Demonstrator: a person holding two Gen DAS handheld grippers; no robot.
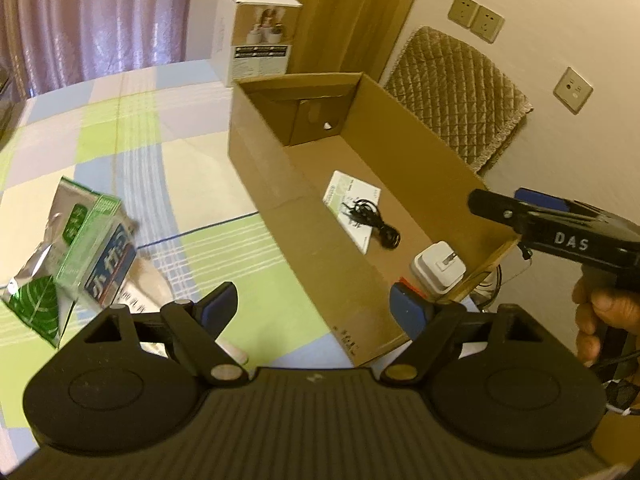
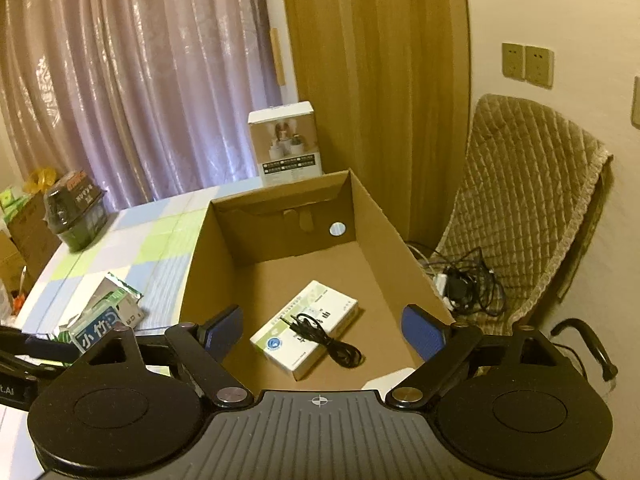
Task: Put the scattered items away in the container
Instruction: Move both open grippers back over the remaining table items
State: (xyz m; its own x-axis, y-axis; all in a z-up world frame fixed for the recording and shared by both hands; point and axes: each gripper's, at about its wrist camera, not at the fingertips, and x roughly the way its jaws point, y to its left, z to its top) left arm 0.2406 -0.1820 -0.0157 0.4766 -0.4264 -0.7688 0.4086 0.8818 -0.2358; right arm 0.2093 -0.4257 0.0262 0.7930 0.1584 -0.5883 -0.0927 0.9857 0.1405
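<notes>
An open cardboard box (image 1: 276, 184) (image 2: 200, 264) stands on the checked tablecloth. Inside lie a white-and-green packet (image 1: 352, 204) (image 2: 308, 320), a coiled black cable (image 1: 374, 220) (image 2: 328, 340) on it, and a white charger plug (image 1: 438, 270) (image 2: 390, 380). Silver-green snack bags and a blue-and-white pack (image 1: 72, 252) (image 2: 102, 322) lie on the cloth left of the box. My left gripper (image 1: 316, 304) is open and empty over the box's near left corner. My right gripper (image 2: 324, 332) is open and empty above the box's near end; it also shows in the left wrist view (image 1: 560, 228).
A white product box (image 1: 256, 36) (image 2: 286, 142) stands behind the cardboard box. A dark wrapped package (image 2: 78, 212) sits at the table's far left. A quilted chair (image 1: 460, 92) (image 2: 520, 208) with tangled cables (image 2: 464, 284) stands right of the table, by the wall.
</notes>
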